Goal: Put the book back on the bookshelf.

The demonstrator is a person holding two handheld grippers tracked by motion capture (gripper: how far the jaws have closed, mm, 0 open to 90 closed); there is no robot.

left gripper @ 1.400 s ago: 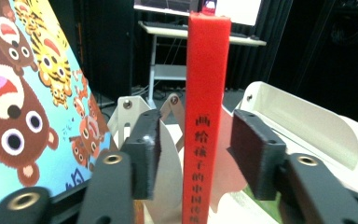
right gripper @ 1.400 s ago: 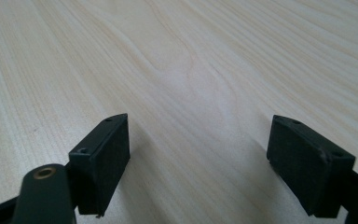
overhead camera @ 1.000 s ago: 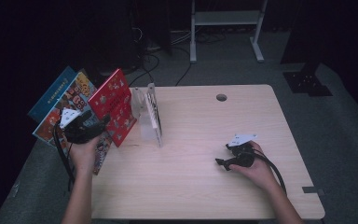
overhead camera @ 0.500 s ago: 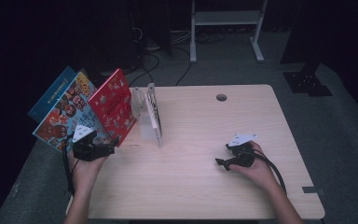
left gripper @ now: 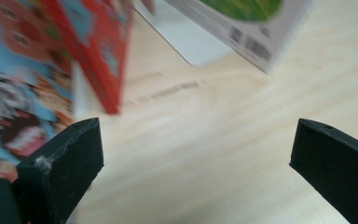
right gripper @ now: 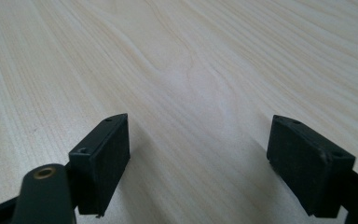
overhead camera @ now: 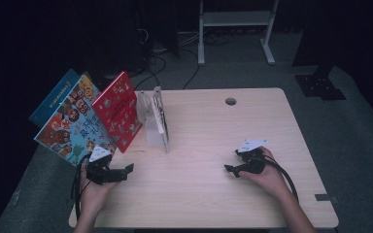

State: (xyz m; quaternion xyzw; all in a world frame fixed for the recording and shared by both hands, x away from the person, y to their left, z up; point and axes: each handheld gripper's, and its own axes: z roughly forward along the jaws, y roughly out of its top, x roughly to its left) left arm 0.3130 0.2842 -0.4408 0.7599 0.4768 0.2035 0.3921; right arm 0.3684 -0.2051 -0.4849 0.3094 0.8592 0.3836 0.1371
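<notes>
Several picture books lean in a row at the table's left edge: a dark blue one (overhead camera: 53, 97), a colourful cartoon one (overhead camera: 70, 124), a red one (overhead camera: 118, 110) and a white one (overhead camera: 160, 121) standing upright. My left gripper (overhead camera: 121, 171) lies low over the table just in front of the cartoon book. Its jaws have just been opening and stand open with nothing between them. In the left gripper view (left gripper: 191, 158) the red book (left gripper: 98, 46) and the white book (left gripper: 242, 23) rise ahead. My right gripper (overhead camera: 230, 170) rests open on bare wood (right gripper: 198, 154).
The light wooden table (overhead camera: 213, 204) has a cable hole (overhead camera: 230, 101) near its far edge. A clear bookend (overhead camera: 145, 116) stands between the red and white books. Behind the table stand a white frame (overhead camera: 233, 29) and cables on a dark floor.
My left gripper has come down and back toward the person, away from the face of the cartoon book, to just above the table. The right gripper has stayed put.
</notes>
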